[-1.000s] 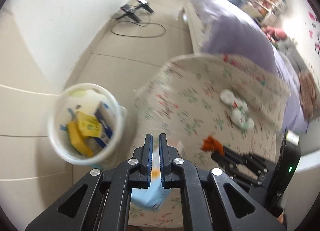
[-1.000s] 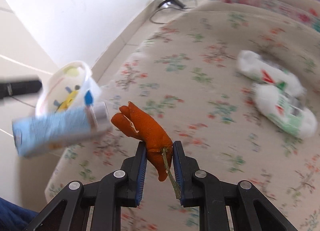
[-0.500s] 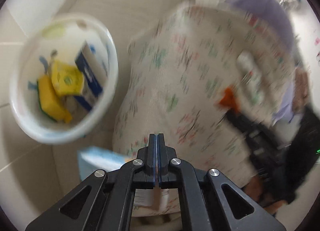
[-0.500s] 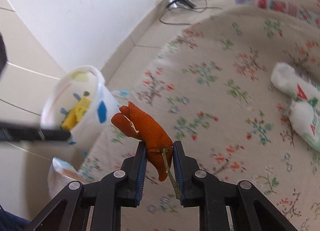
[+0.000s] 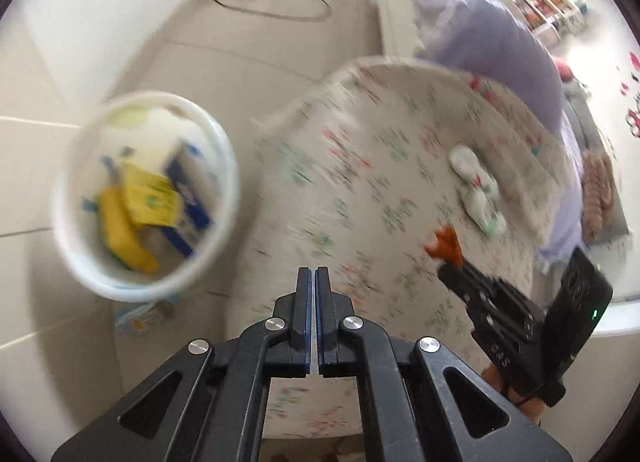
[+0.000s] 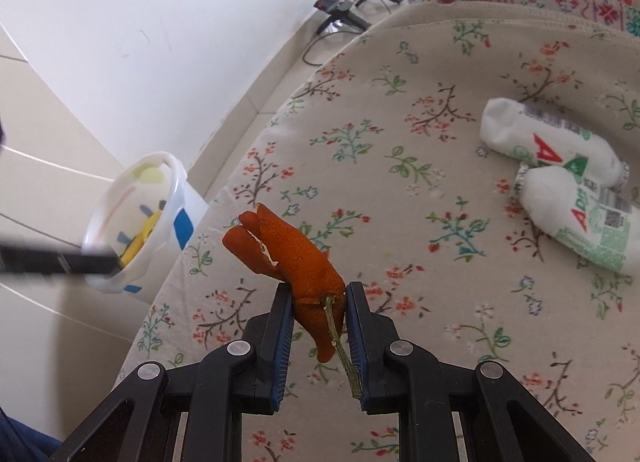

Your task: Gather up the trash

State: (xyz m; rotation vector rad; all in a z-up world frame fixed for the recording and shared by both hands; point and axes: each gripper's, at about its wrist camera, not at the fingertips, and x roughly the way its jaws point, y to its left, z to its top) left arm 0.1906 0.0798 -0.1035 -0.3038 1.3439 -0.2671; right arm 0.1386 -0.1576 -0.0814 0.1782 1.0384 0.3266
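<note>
The left claw (image 5: 313, 274) is pressed together with nothing between its pads, hanging over the left edge of the floral blanket (image 6: 400, 166) that covers the bed. Beside that edge, on the tiled floor (image 5: 36, 166), stands a white plastic bucket (image 5: 224, 166) with blue markings; inside it lie a yellow packet (image 5: 150, 198), what looks like a banana peel (image 5: 120, 234) and a blue-and-white carton (image 5: 188, 198), though the left wrist view is smeared by motion. A light blue carton (image 5: 138, 314) lies on the floor just below the bucket's rim in that view. The right claw (image 6: 318, 302) is clamped on a piece of orange peel (image 6: 288, 258) with a green stem, held above the blanket near its left edge. Toward the blanket's right side lie two crumpled white milk pouches (image 6: 552, 150) with green and red print, touching each other. A black charger and cable (image 6: 340, 10) sit on the floor by the wall, beyond the bed.
</note>
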